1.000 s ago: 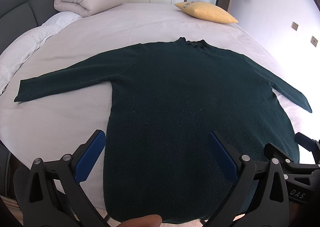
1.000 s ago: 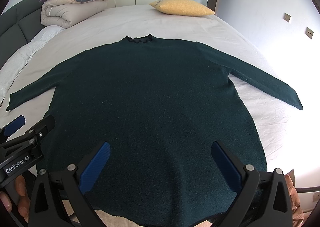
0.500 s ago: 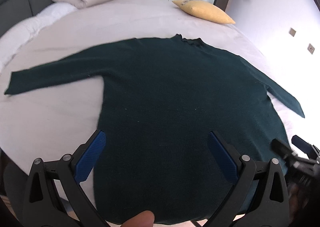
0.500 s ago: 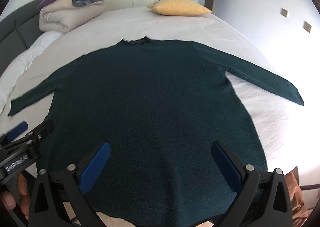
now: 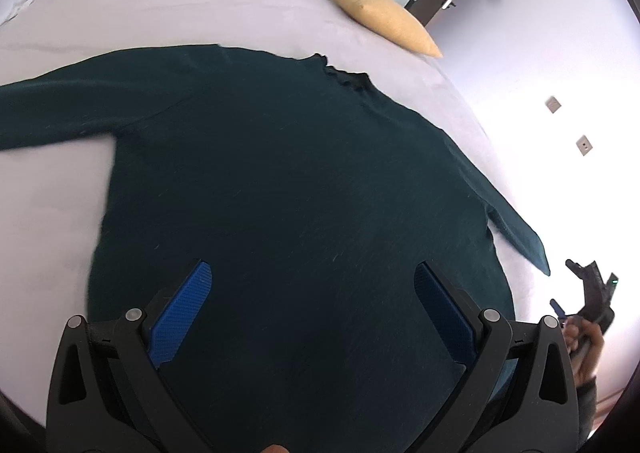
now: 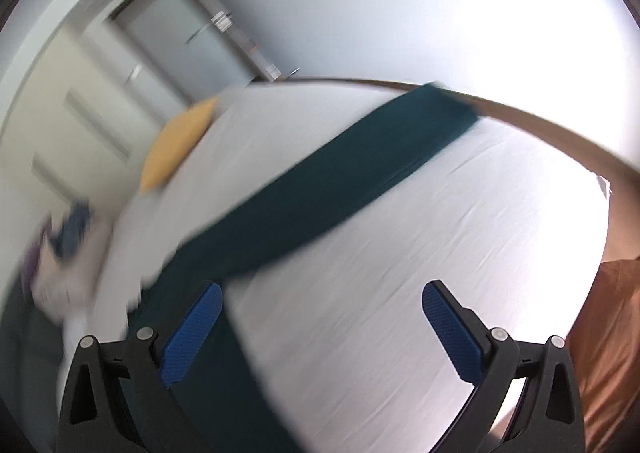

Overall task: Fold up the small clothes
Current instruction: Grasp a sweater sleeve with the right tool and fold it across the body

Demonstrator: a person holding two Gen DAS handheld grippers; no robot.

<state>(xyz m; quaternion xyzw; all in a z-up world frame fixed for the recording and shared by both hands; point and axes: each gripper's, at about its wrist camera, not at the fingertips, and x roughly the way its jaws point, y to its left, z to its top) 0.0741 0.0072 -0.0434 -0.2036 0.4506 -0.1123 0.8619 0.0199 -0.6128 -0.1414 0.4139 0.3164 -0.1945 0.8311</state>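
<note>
Bed (image 5: 208,9) carries my flat sweater (image 5: 288,189); both grippers, left (image 5: 312,307) and right (image 6: 322,327), gape wide, so next I grasp 1 sleeve (image 6: 332,177).

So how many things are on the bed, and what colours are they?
Dark green sweater: 1
Yellow pillow: 1
White bedding, bunched at the far corner: 1
Total: 3

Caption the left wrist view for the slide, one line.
Open left gripper poised over the hem of a dark green sweater spread flat on a bed, yellow pillow beyond.
</note>
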